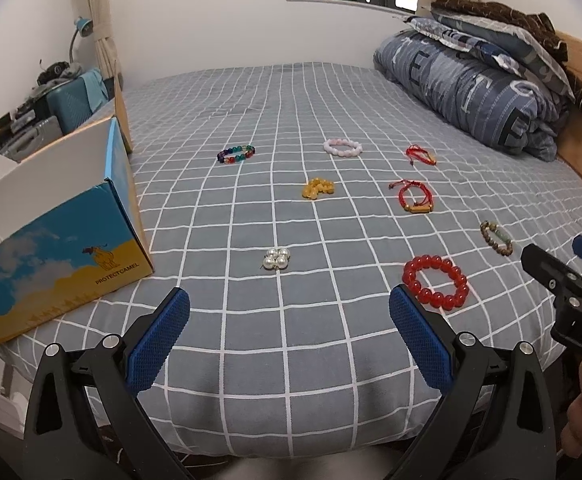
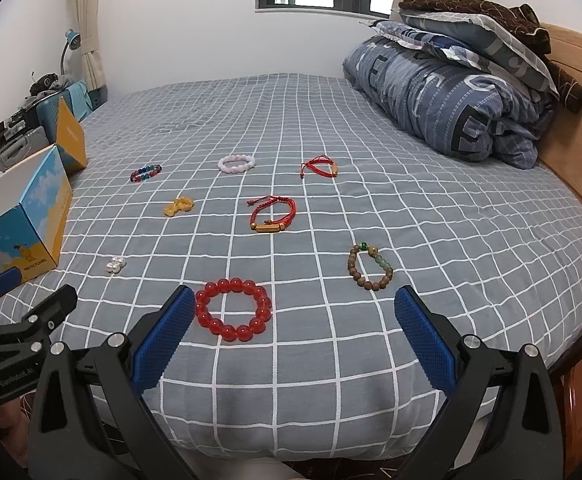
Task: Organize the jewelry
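Left wrist view first:
left gripper [image 1: 289,312]: jaws wide, nothing between them, hovering over near edge of bed [image 1: 291,380], grey checked sheet.
box [image 1: 63,236]: open cardboard box, blue and yellow print, on bed at left edge.
pearl cluster [image 1: 276,259]: on sheet, ahead of left gripper, nearest item to box.
red bead bracelet [image 1: 435,282]: flat on sheet, just beyond the right-side pad.
yellow bead piece [image 1: 317,188]: mid-bed, bunched.
multicolour bracelet [image 1: 236,153]: far left of the spread.
pink bracelet [image 1: 342,147]: far row, centre.
red cord bracelets: one far [image 1: 421,155], one nearer with gold tube [image 1: 413,196].
wooden bead bracelet [image 1: 496,238]: right side, near right gripper [image 1: 563,264].
folded quilt [image 1: 471,92]: stacked by headboard, far right.

Right wrist view:
right gripper [image 2: 294,312]: jaws wide, empty, low over bed near edge.
red bead bracelet [image 2: 233,309]: just beside left-side pad, apart from it.
wooden bead bracelet [image 2: 370,266]: ahead, towards the right pad.
box [image 2: 27,216]: left edge; pearl cluster [image 2: 115,266] near it.
left gripper [image 2: 23,300]: at lower left, jaws apart.
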